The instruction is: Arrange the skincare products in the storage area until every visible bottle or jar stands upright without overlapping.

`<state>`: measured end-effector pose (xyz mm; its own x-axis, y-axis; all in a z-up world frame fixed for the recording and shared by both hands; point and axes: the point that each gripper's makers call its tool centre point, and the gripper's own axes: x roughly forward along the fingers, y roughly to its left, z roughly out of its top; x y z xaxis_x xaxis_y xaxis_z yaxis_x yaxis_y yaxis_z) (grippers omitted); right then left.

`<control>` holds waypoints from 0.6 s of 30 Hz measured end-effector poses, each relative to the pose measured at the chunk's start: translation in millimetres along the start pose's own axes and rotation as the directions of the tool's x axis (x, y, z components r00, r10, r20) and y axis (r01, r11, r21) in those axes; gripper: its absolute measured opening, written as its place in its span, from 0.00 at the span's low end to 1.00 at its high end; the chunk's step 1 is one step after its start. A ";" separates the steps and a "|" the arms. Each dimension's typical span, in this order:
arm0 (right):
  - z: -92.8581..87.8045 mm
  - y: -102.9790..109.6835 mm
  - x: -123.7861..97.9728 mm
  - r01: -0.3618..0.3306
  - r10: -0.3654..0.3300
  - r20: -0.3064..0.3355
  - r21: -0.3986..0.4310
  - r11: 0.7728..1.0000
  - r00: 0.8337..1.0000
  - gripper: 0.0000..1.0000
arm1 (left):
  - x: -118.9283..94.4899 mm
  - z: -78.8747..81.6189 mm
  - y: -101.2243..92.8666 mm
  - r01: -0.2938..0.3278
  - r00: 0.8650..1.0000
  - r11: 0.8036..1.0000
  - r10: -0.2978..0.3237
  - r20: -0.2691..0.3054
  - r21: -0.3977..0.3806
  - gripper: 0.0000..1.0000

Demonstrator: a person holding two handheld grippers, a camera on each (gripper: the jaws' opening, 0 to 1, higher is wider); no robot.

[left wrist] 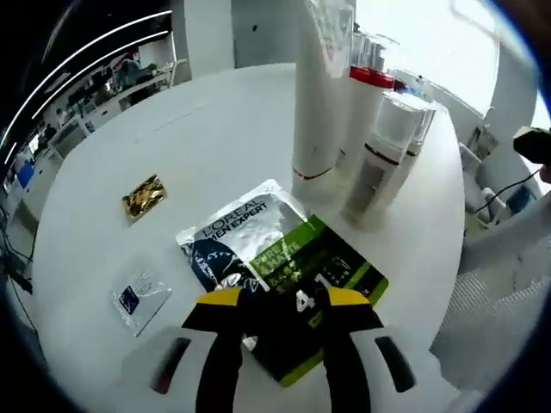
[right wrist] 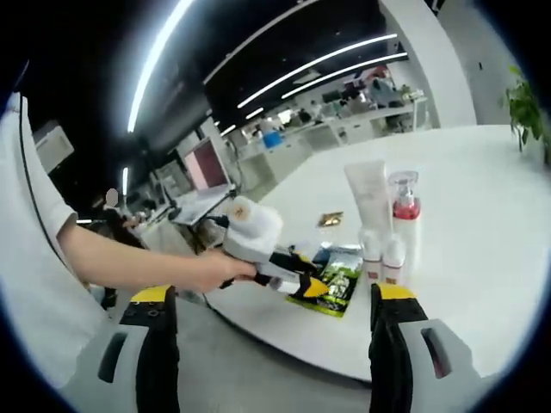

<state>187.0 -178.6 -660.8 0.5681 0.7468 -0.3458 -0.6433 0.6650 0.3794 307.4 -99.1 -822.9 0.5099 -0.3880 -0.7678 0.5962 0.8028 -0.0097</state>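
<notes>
Upright already: white tube, red-collared pump bottle, small white bottles. Left gripper clamping green-and-silver sachet lying flat at six o'clock; right gripper gaping, idle.

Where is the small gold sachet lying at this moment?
In the left gripper view, the gold sachet lies on the white table, left of the L'Oreal packet.

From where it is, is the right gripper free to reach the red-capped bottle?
Probably yes: the right gripper is open off the table edge, the bottle faces it, though the left gripper on the sachet crowds one side.
</notes>
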 end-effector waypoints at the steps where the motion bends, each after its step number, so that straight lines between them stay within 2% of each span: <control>1: 0.1 0.0 0.0 0.000 0.000 0.000 0.000 1.000 1.000 0.92 | 1.3 2.2 -2.6 0.006 1.000 1.000 -0.006 0.005 -0.004 0.35; 4: 0.4 -0.6 -0.1 0.004 -0.004 0.002 0.001 1.000 1.000 0.92 | 4.2 5.7 -3.6 0.010 1.000 1.000 -0.010 0.008 0.014 0.39; 7: 0.3 -1.3 -0.2 0.006 -0.006 0.002 0.002 1.000 1.000 0.92 | 7.1 6.9 -0.9 0.008 1.000 1.000 -0.008 0.010 -0.002 0.41; 18: 0.8 -1.8 -0.4 0.009 -0.009 0.004 0.004 1.000 1.000 0.92 | 10.2 7.5 0.1 -0.012 1.000 0.999 0.012 0.015 -0.030 0.42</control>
<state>188.4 -180.0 -660.6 0.5757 0.7408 -0.3459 -0.6364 0.6717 0.3793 317.4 -106.4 -825.9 0.5265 -0.3848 -0.7581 0.5713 0.8205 -0.0197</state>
